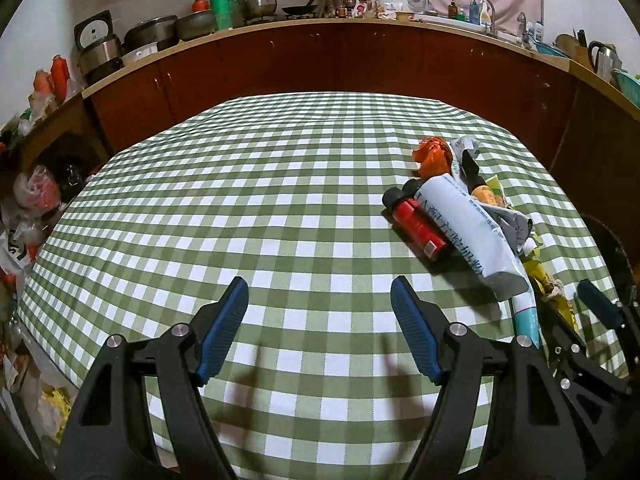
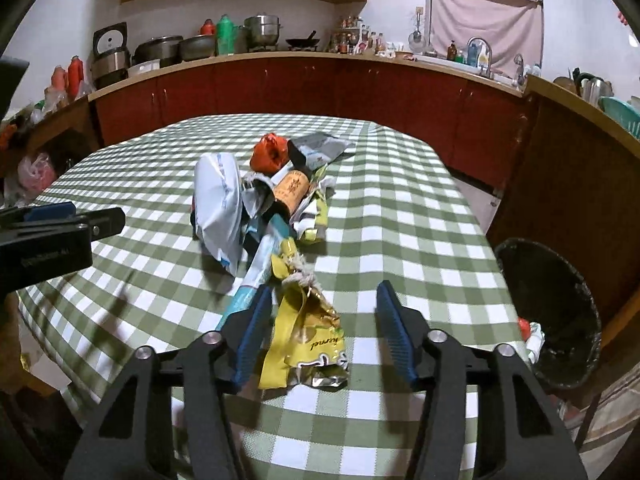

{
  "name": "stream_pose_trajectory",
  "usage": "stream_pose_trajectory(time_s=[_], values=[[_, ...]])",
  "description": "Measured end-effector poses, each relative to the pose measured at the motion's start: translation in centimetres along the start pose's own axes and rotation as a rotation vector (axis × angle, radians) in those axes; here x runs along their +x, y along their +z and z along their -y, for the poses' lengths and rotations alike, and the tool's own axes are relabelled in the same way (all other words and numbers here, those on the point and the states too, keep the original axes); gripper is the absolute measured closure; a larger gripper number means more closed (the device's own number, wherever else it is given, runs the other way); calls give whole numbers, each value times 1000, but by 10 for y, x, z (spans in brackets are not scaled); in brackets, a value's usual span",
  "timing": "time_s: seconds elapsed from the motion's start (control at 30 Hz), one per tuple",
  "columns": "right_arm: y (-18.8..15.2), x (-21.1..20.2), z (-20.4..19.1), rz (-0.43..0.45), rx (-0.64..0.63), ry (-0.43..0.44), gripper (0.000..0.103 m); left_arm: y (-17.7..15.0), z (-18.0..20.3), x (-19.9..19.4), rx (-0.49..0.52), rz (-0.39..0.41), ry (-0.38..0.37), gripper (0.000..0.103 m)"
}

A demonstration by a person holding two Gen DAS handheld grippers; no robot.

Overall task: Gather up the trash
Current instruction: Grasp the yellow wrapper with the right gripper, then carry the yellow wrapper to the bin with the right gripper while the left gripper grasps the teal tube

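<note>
The trash lies in a heap on the green checked tabletop [image 1: 280, 184]. On the yellow wrapper [image 2: 308, 344] only the letters "urned" can be read; the white bag [image 1: 460, 220] and the orange bottle [image 2: 294, 190] carry print too small to read. The right gripper [image 2: 320, 304] has its jaws apart around the wrapper, not pressing it. The left gripper [image 1: 320, 300] is released over bare cloth. Only the left view shows a red can [image 1: 418, 226]; only the right view shows the black bin [image 2: 548, 312] beside the table.

Trash pile [image 2: 272, 204] lies on the table [image 2: 400, 208]; bin [image 2: 560, 320] stands right of the table.
</note>
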State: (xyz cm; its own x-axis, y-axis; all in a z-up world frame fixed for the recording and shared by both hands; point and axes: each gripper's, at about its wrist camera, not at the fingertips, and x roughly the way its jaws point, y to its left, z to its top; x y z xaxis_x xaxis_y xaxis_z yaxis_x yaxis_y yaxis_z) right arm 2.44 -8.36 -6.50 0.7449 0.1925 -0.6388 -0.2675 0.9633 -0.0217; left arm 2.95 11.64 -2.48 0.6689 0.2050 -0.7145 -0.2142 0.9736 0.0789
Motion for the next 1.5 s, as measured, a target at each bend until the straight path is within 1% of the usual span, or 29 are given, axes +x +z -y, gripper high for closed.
stream_pose_trajectory(time_s=[0.13, 0.27, 0.43, 0.57, 0.8, 0.97, 1.13, 1.2, 1.27, 1.3, 1.37, 1.4, 1.43, 1.5], values=[[-2, 3, 1, -10, 0, 7, 66, -2, 6, 3, 6, -7, -11, 31], [-3, 1, 2, 1, -5, 0, 69, -3, 16, 3, 25, -5, -16, 31], [0, -7, 8, 26, -1, -18, 69, -5, 29, 3, 42, -7, -32, 31], [3, -18, 20, 61, 10, -58, 69, -6, 41, 1, 51, -11, -62, 31], [1, -33, 56, 81, 70, -125, 69, -10, 68, -8, 81, -10, -110, 31], [-4, -39, 73, 77, 96, -141, 69, -16, 95, -10, 122, -15, -125, 31], [-8, -43, 82, 77, 120, -134, 69, -22, 118, -3, 149, -42, -127, 32], [-7, -45, 84, 81, 130, -128, 69, -24, 124, 1, 155, -50, -120, 35], [-8, -45, 87, 82, 136, -124, 69, -26, 129, 7, 156, -66, -121, 47], [-9, -45, 88, 82, 140, -121, 69, -28, 131, 9, 157, -67, -123, 49], [-10, -45, 90, 81, 146, -116, 69, -28, 133, 8, 163, -54, -120, 62], [-10, -45, 91, 81, 149, -115, 69, -28, 135, 7, 170, -50, -124, 67], [-10, -45, 92, 81, 152, -114, 69, -29, 137, 6, 178, -47, -127, 76], [-10, -45, 94, 80, 158, -112, 69, -31, 139, 6, 188, -44, -139, 89]])
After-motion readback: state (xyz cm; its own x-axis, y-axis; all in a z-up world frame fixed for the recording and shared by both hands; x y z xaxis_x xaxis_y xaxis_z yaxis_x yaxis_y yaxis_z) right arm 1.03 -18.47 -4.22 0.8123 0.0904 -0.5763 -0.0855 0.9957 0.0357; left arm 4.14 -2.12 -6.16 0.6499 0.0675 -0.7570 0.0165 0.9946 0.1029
